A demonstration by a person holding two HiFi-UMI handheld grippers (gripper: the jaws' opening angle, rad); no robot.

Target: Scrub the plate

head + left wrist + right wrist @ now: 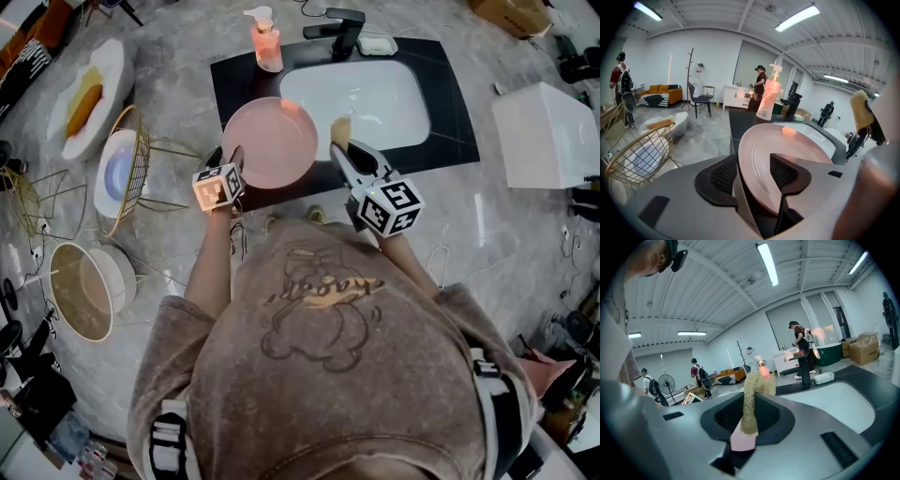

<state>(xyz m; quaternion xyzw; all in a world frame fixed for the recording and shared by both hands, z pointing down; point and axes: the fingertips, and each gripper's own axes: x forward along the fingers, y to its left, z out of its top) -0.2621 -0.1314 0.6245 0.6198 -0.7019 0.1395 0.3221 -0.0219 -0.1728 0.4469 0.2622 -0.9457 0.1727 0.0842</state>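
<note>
Plate (pixel 787 154) sits between jaws of closing left claw (pixel 754 173).

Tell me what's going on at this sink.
A person stands at the sink with a gripper in each hand. The left gripper has the pink plate by the rim between its jaws, which are closing and do not look clamped yet. The right gripper is shut on a tan mesh scrubber, held just right of the plate without touching it.

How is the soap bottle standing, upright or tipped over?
Upright: the soap bottle stands on its base beside the sink, pump head on top.
</note>
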